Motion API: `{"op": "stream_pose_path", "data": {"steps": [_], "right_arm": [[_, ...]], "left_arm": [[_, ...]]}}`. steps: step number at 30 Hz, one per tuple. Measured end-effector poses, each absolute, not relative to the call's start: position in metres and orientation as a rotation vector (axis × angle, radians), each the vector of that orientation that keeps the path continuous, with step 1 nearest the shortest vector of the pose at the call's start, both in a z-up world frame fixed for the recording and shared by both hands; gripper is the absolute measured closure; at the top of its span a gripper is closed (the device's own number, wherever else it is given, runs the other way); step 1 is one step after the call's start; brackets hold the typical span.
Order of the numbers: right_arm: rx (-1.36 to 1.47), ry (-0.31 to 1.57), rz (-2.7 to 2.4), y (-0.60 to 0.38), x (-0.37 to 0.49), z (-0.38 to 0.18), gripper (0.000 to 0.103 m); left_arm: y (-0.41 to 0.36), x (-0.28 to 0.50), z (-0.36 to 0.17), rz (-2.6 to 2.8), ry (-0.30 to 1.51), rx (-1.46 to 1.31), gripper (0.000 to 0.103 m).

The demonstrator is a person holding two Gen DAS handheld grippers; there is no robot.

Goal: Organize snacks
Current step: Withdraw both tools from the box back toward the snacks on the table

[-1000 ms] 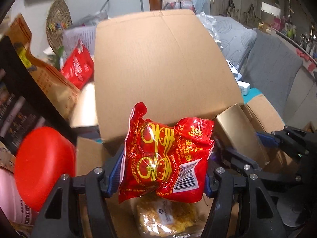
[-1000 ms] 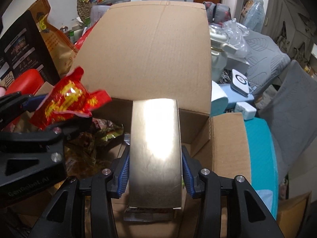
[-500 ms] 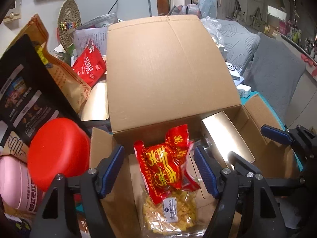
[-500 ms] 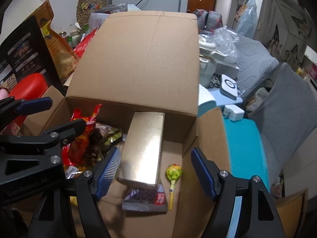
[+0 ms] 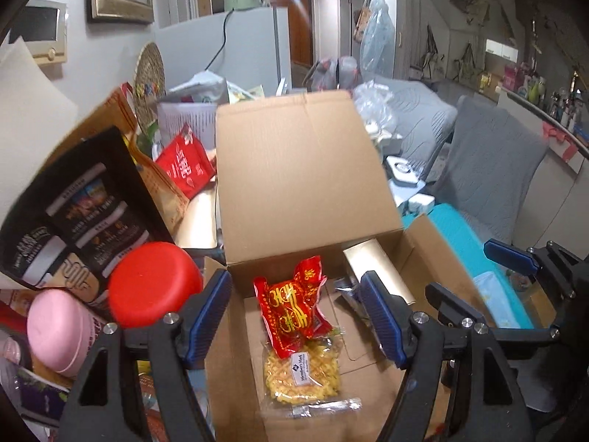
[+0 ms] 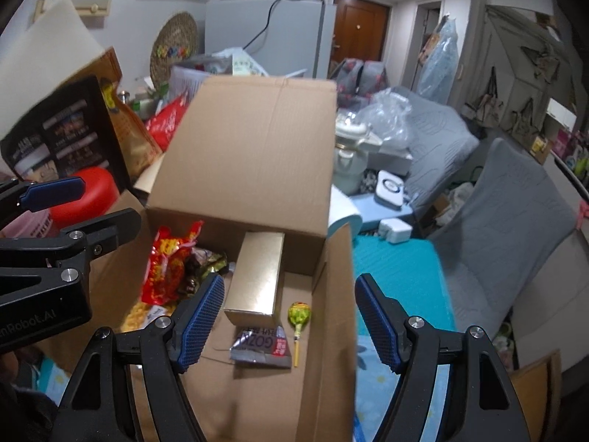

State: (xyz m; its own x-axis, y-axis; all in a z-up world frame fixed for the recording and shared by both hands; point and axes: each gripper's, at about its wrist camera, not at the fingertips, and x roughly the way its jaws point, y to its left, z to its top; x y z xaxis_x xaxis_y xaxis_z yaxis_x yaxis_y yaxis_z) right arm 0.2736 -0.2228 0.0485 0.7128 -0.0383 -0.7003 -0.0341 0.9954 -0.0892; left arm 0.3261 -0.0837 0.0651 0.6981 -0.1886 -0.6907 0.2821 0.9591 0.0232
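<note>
An open cardboard box (image 5: 305, 180) (image 6: 254, 162) holds the snacks. A red packet (image 5: 292, 305) (image 6: 165, 269) lies in it on a clear bag of yellow snacks (image 5: 302, 372). A gold box (image 6: 257, 276) (image 5: 375, 269) lies to their right, with a grey wrapper (image 6: 259, 344) and a lollipop (image 6: 299, 315) beside it. My left gripper (image 5: 294, 316) is open and empty above the red packet. My right gripper (image 6: 287, 322) is open and empty above the gold box.
Left of the box stand a red lid (image 5: 154, 283), a pink tub (image 5: 59, 331), a black bag (image 5: 77, 213), a brown bag (image 5: 110, 121) and a red pouch (image 5: 184, 162). A teal surface (image 6: 397, 280) and grey cushions (image 6: 515, 213) lie to the right.
Both grippers have opened and drawn back up. The red packet has dropped from the left one into the box, and the gold box has dropped from the right one.
</note>
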Motion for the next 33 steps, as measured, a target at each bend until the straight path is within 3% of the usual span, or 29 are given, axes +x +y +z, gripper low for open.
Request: {"op": "stream_pose_path", "data": {"steps": [20, 33], "right_arm": [[-0.099, 0.557, -0.012, -0.212, 0.153, 0.13, 0.026], [-0.077, 0.484, 0.025, -0.201, 0.078, 0.131, 0.023]], "left_arm": [[-0.062, 0.203, 0.147, -0.32, 0.541, 0.102, 0.031], [-0.045, 0.132, 0.135, -0.375, 0.506, 0.13, 0.031]]}}
